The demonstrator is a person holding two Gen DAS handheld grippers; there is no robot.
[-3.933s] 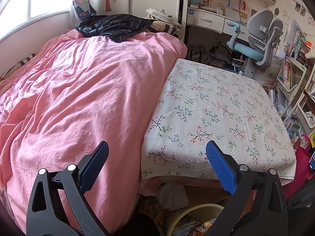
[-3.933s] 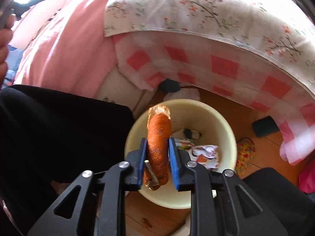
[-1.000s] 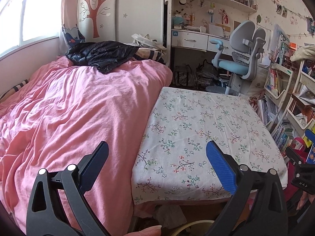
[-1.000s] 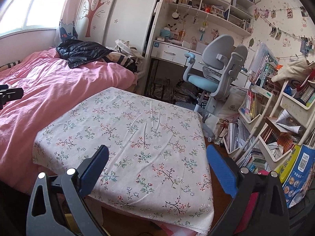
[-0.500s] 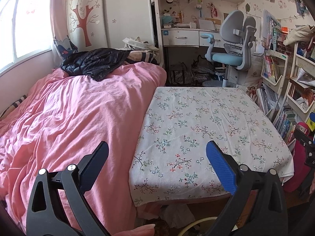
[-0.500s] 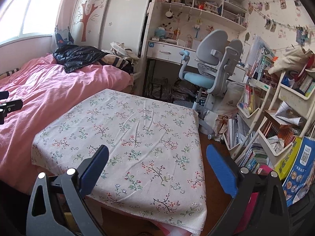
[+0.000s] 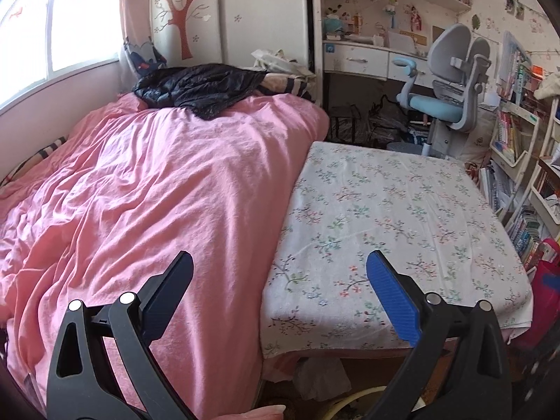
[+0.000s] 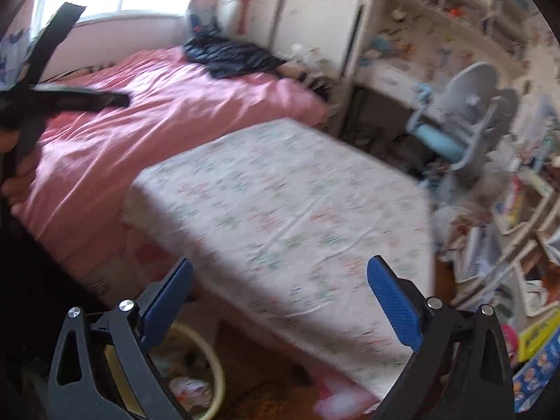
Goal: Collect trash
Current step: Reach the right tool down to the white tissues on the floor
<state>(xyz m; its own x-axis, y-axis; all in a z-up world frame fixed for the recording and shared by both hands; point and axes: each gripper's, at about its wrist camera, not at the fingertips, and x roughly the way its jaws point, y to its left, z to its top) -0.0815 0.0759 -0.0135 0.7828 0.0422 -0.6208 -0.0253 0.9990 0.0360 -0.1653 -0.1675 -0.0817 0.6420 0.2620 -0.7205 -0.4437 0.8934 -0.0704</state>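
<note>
Down at the bottom of my right wrist view, my right gripper (image 8: 280, 290) stands with its blue pads spread wide and nothing between them, and just under its left finger sits the pale yellow bin (image 8: 210, 367), with crumpled trash (image 8: 185, 385) lying inside it on the wooden floor; the frame is smeared, so I cannot make out what the pieces are. My left gripper (image 7: 280, 283) is likewise spread wide and empty, hovering over the seam where the pink duvet (image 7: 140, 192) meets the floral cloth (image 7: 385, 217). Below it, a thin arc of the bin's rim shows at the bottom edge of the left view, beside a whitish crumpled wad (image 7: 320, 372) tucked under the cloth's overhang. The floral cloth covers a low flat surface beside the bed and its top is bare. Further back, a black jacket (image 7: 199, 89) lies heaped at the head of the duvet. Beyond the cloth stands a grey and blue desk chair (image 7: 451, 84) in front of a white desk (image 7: 357, 57), with crowded bookshelves (image 7: 518, 147) along the right wall. At the left edge of the right view my left hand (image 8: 15, 171) grips the other tool's black frame.
</note>
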